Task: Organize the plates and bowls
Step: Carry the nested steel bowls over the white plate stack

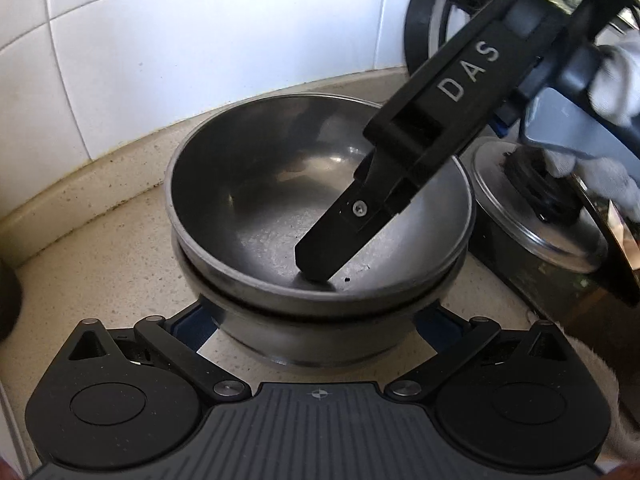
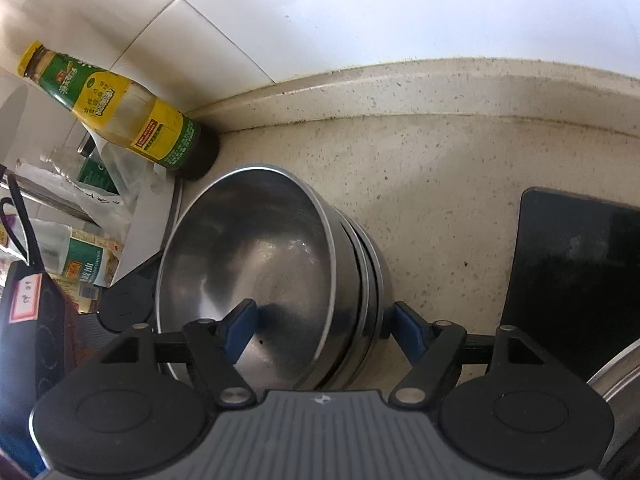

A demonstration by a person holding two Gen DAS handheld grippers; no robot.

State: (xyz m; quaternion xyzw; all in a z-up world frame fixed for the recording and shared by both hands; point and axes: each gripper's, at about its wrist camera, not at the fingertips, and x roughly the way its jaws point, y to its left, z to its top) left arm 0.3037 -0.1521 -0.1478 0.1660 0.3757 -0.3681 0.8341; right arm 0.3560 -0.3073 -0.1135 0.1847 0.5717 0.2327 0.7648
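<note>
The nested stack of round stainless-steel bowls [image 2: 280, 280] is seen resting on the speckled beige bench [image 2: 440, 200], straddled loosely by the parted right claw [image 2: 320, 326] and the wide-open left claw [image 1: 316, 320]; release is judged underway, and a clean withdrawal is called for.

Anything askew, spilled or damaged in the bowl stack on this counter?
The top steel bowl sits slightly tilted in the stack, not fully nested. Small dark specks dot its inside. The right hand-held gripper straddles its rim, jaws open. Nothing is spilled or visibly damaged.

White glossy wall tiles [image 2: 360, 8] rise at the far side; speckled beige desk [image 2: 440, 184] below; soft daylight.
</note>
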